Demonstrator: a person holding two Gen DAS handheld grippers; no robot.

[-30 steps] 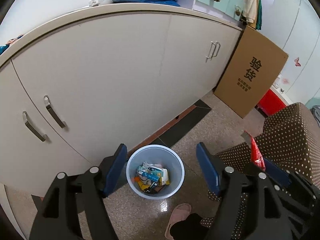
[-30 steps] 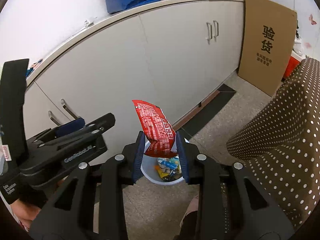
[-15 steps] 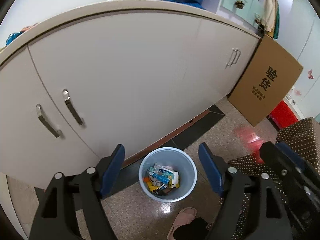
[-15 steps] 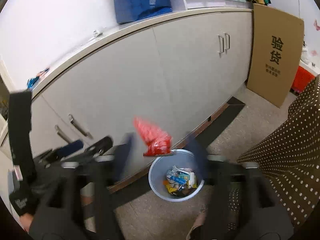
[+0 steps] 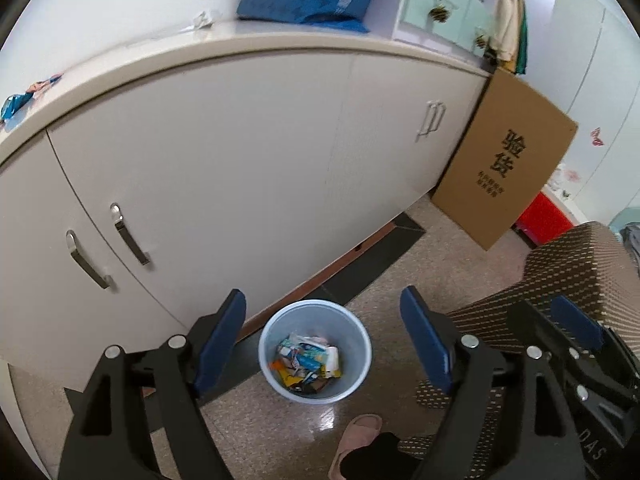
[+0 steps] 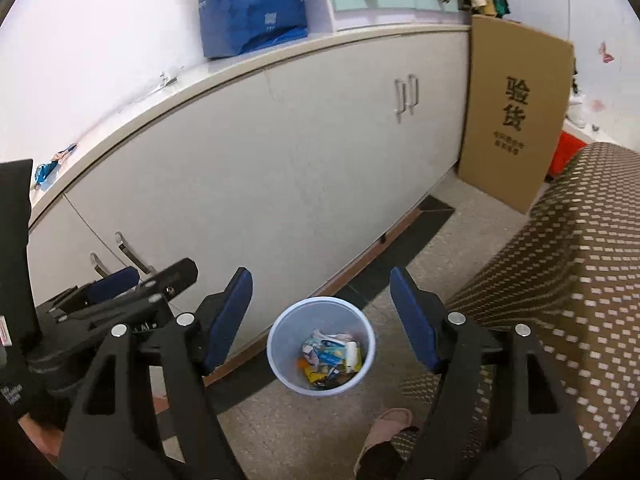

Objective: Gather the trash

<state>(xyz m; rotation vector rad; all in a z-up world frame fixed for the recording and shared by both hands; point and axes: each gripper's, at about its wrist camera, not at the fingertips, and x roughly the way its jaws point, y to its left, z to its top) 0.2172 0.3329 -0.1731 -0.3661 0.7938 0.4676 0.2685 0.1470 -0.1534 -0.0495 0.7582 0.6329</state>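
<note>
Well, both claws hang above the pale blue bin (image 5: 315,350) that stands on the floor against the foot of the white cabinet (image 5: 240,168), and neither one holds anything. The left claw (image 5: 324,344) has its blue pads spread wide apart with the bin showing between them; the right claw (image 6: 322,320) is spread just as wide, looking down on the same bin. Inside it lies a heap of wrappers and packets (image 6: 330,354), so what trash I can see is already in the bin. I'd say a drop step is done here and the hands are free for another piece. A blue-and-pink wrapper (image 5: 24,94) lies at the left end of the desk top; going there next seems sensible, which means lifting a claw well up and leftward.
</note>
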